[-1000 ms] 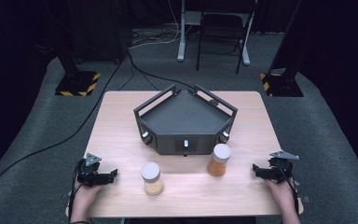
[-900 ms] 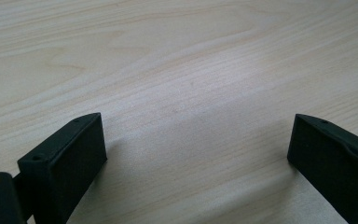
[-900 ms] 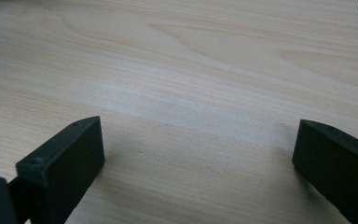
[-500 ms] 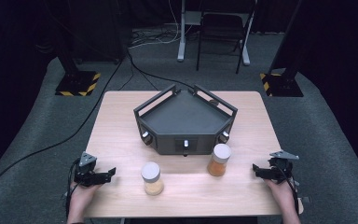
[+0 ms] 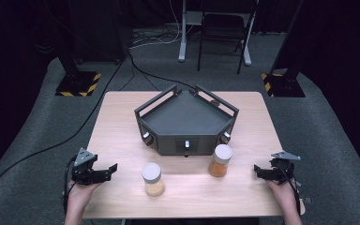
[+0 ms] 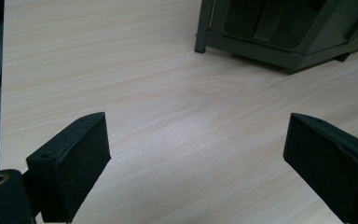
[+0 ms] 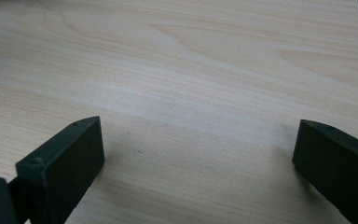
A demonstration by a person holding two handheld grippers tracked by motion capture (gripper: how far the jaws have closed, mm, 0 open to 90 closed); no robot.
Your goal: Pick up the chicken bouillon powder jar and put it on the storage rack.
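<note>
Two white-capped jars stand on the wooden table: a short one with pale filling and a taller one with orange filling. Behind them sits a dark grey angular tray with knobs on its front. My left gripper rests at the table's left front, open, jaws wide apart over bare wood; the tray's corner lies ahead of it. At the right front my right gripper is open too, with bare wood between its jaws.
Grey carpet surrounds the table, with cables running across it at the left. Two stand bases with yellow-black striped edges and a chair stand behind the table.
The left hand and gripper have drifted slightly toward the table's front-left edge. The right gripper and both jars have stayed put.
</note>
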